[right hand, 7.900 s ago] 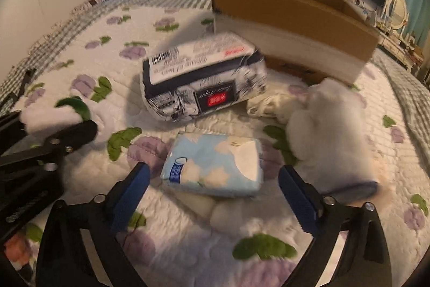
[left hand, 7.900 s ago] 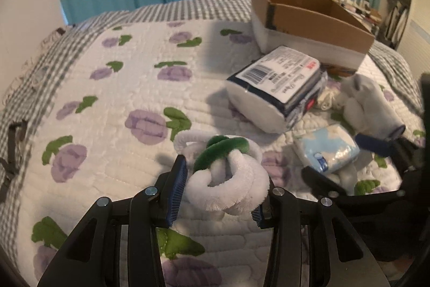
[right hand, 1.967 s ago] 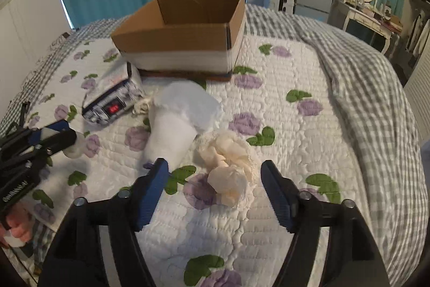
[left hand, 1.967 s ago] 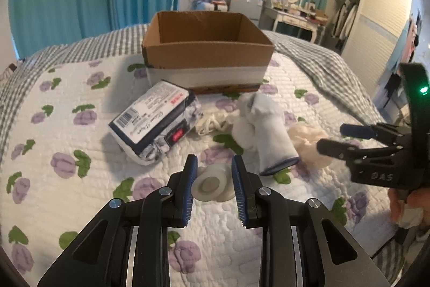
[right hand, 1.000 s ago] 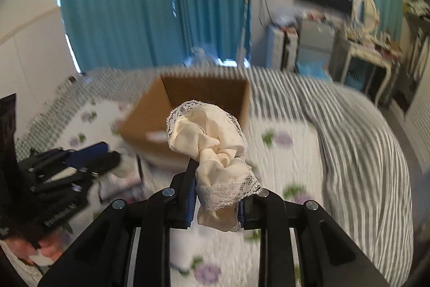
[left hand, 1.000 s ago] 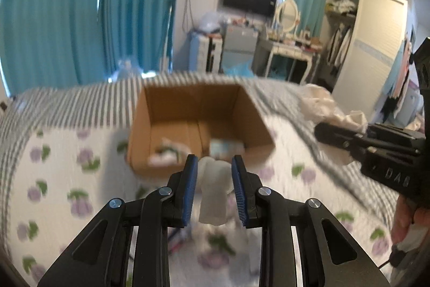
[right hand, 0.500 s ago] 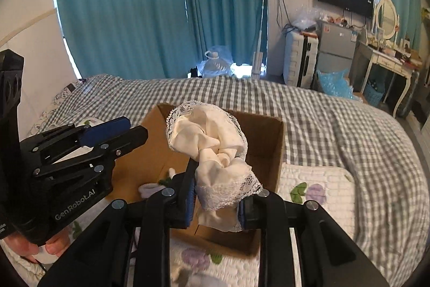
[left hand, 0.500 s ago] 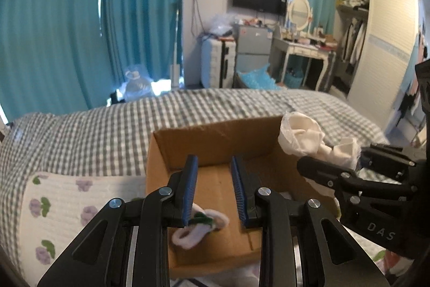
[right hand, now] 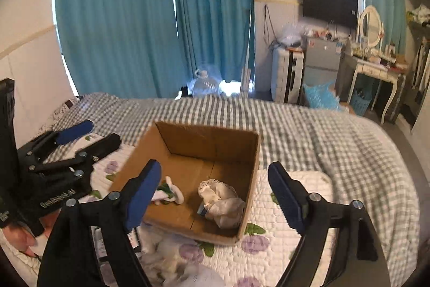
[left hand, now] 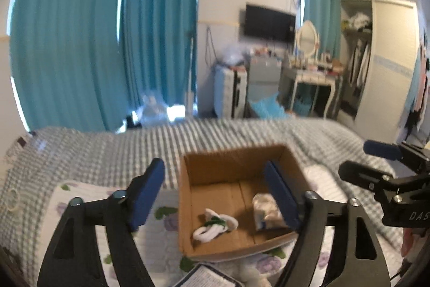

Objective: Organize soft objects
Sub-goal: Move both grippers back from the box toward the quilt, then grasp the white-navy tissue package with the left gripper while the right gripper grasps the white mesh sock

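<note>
An open cardboard box [right hand: 188,141] is sitting on the bed [right hand: 309,131], partly on the flowered quilt [right hand: 290,238] and partly against the grey checked cover beyond it. Inside, a white and green knotted plush ring [right hand: 168,194] is lying on the box floor toward the left, and a cream lace-trimmed cloth bundle [right hand: 220,199] is resting toward the right near corner, with a bit of blue packaging showing under it. The two are lying apart.

The right gripper [right hand: 215,195] is hovering above the box with its fingers spread wide, gripping nothing. The left gripper [left hand: 215,195] is hovering just left of it, fingers also wide apart and empty.

Near the box's front wall, a dark printed packet [left hand: 204,277] and some white soft items [right hand: 172,257] are lying on the quilt.
</note>
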Available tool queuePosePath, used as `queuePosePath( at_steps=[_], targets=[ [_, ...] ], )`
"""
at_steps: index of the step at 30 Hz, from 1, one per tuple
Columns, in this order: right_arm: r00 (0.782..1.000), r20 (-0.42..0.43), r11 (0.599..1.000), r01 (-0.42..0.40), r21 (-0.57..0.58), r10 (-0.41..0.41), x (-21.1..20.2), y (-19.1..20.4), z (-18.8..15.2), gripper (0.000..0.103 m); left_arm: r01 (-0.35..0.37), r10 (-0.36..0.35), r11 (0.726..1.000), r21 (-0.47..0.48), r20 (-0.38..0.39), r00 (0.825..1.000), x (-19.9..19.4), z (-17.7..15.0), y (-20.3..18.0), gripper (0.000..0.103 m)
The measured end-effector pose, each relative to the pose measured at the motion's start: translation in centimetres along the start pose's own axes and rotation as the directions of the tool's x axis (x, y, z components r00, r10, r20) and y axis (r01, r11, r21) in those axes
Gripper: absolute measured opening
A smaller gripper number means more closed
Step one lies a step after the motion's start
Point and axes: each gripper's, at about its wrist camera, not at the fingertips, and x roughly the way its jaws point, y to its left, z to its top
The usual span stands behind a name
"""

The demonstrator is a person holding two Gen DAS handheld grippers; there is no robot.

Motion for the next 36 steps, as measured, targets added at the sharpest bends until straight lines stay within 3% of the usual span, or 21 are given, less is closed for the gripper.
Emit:
queuePosePath(
  at_steps=[4,8,12,16,21,25,30,33,36],
  targets=[
    [0.999,0.035,0.999,0.028,-0.030,-0.027,-5.5,1.8,0.9,0.094,-0.008,0.008,1.000,-0.007,0.074,0.997,-5.6,1.7,0.7,0.087],
    [1.000,0.022,0.999,0.023,-0.044,-0.022,-8.9,3.2,0.3,0.094,-0.006,0.007,1.000,-0.013,0.075,0.997,-9.0,1.8,1.8,0.087],
    [1.000,-0.020,0.999,0.013,-0.047,-0.014,-9.4,4.2,-2.0,0.094,-0.007,0.007,1.000,0.010,0.002,1.000,-9.5,-0.8,2.7,0.087],
    [0.996,-0.092,1.000,0.005,-0.024,-0.007,-7.2,4.5,-5.7,0.094,-0.013,0.018,0.999,0.039,-0.135,0.991,-7.0,-6.1,3.0,0.087],
    [0.970,-0.243,1.000,0.006,0.009,-0.004,-0.8,3.8,-11.7,0.094,0.026,-0.020,1.000,0.013,-0.311,0.950,-2.2,-13.4,3.9,0.087],
    [0.931,-0.365,0.999,0.012,0.053,0.008,4.1,2.4,-16.1,0.094,0.031,-0.039,0.999,-0.027,-0.407,0.912,0.5,-17.1,5.1,0.087],
    [0.902,-0.430,0.989,0.033,0.146,0.034,7.7,0.3,-18.3,0.093,0.094,-0.092,0.995,-0.018,-0.470,0.878,2.1,-19.3,4.4,0.087],
    [0.891,-0.444,0.978,-0.006,0.206,0.099,9.2,-0.3,-18.9,0.082,0.068,-0.030,0.996,0.059,-0.498,0.866,3.5,-20.5,3.3,0.087],
    [0.889,-0.443,0.979,-0.030,0.204,0.119,9.7,-0.1,-19.2,0.074,0.039,-0.013,0.999,0.036,-0.539,0.842,5.1,-21.1,3.9,0.087]
  ],
)
